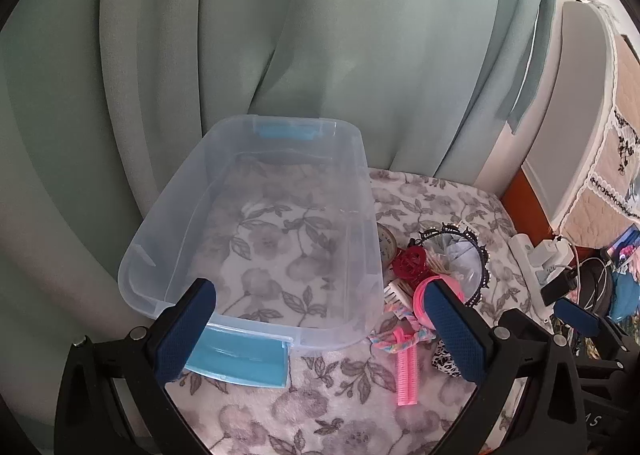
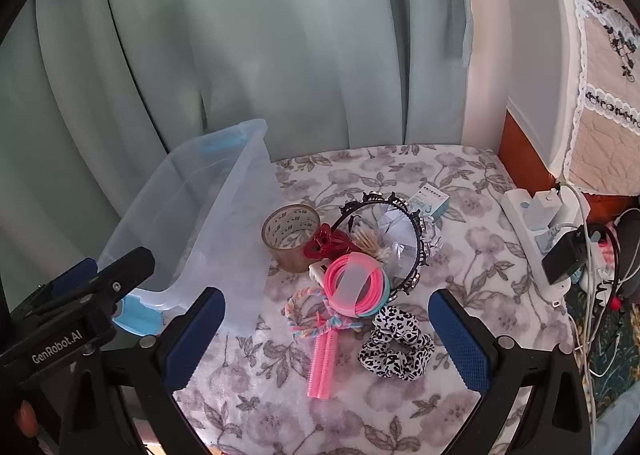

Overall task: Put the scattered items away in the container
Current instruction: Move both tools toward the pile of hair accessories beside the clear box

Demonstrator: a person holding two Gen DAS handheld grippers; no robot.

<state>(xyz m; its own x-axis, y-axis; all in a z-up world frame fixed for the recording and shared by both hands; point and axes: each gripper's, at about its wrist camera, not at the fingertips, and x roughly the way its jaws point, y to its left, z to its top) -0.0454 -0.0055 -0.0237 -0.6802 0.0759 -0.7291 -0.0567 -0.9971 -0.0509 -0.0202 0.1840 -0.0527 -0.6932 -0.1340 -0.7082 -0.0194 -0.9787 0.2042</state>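
A clear plastic container (image 1: 360, 191) with blue latches stands empty on the floral cloth; it also shows in the right wrist view (image 2: 224, 215). Right of it lies a pile: a tape roll (image 2: 291, 235), a red claw clip (image 2: 326, 243), pink bangles (image 2: 354, 287), a black headband (image 2: 416, 239), a pink comb (image 2: 324, 363), a pastel braided tie (image 2: 308, 315), a leopard scrunchie (image 2: 394, 347) and a small box (image 2: 430, 203). My left gripper (image 1: 320, 331) is open over the container's near end. My right gripper (image 2: 326, 339) is open just above the comb and scrunchie.
A white power strip (image 2: 536, 227) with chargers and cables lies at the cloth's right edge. Green curtains (image 1: 280, 35) hang behind. A white appliance with a lace cover (image 2: 592, 95) stands at the right.
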